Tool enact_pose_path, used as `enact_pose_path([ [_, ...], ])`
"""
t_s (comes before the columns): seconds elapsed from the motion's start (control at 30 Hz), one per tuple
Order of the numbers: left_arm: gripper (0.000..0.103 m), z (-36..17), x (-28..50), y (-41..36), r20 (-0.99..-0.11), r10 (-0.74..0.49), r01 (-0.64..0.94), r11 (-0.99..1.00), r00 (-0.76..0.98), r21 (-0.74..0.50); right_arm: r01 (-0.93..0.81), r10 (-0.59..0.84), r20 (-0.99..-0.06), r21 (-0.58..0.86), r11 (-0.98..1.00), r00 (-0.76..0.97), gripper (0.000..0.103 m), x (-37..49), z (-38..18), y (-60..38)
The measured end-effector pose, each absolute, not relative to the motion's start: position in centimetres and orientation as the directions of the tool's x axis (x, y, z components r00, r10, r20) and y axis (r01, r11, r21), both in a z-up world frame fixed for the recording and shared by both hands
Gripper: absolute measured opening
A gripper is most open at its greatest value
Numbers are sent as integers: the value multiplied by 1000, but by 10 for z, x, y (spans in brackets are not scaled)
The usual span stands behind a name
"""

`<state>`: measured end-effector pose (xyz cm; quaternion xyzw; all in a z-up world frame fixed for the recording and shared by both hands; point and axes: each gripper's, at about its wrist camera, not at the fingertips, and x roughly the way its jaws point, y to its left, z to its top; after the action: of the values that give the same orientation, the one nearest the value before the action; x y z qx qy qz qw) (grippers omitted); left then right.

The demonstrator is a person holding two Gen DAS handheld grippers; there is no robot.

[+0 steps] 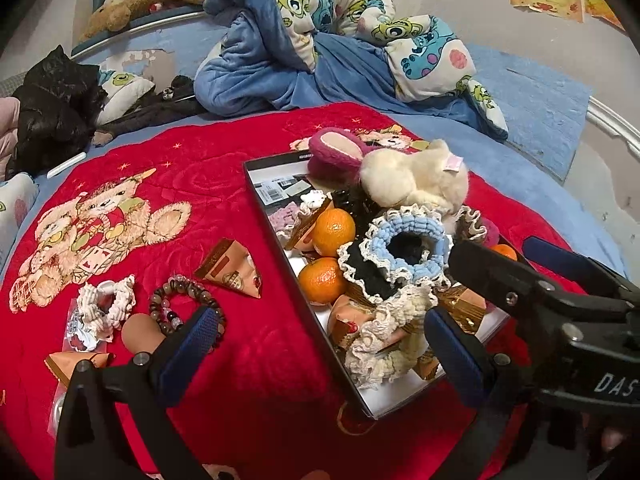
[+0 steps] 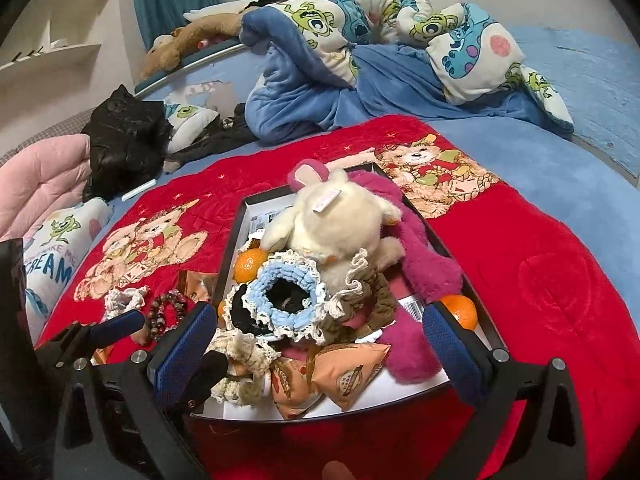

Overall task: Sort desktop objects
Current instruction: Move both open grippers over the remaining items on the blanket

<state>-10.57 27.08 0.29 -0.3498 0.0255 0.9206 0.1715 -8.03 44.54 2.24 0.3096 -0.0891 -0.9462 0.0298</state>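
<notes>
Two grippers w/ fingers wide, empty: bead bracelet (image 1: 188,304) lies on red blanket (image 1: 248,344) just far of left gripper (image 1: 316,344), left of box (image 1: 280,248); right gripper (image 2: 320,344) over box.

Black-rimmed shallow box (image 1: 256,196) lying flat on a red quilt, heaped full. On top, blue crochet scrunchie (image 1: 408,246) with a dark centre and cream frilled edge. At its 12 o'clock, cream plush rabbit (image 1: 416,180); at 11 o'clock, pink plush slipper (image 1: 334,156). At 9 o'clock, two mandarins (image 1: 334,230) side by side, a third (image 2: 460,310) near the box's right rim. At 6 o'clock, cream frilled scrunchie (image 1: 384,344) draped over orange snack packets (image 2: 348,376). Outside the box, at its 9 o'clock: triangular snack packet (image 1: 234,270), brown bead bracelet (image 1: 180,300), white lace scrunchie (image 1: 106,306), all loose on the quilt.
</notes>
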Motion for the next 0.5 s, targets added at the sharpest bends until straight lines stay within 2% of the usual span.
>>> enact_pose_path([
  [0.5,103,21,-88,249,-618,268,-296,-953,-739,-60,18,-121,-558,187,-982,-821,103,-72,28,435],
])
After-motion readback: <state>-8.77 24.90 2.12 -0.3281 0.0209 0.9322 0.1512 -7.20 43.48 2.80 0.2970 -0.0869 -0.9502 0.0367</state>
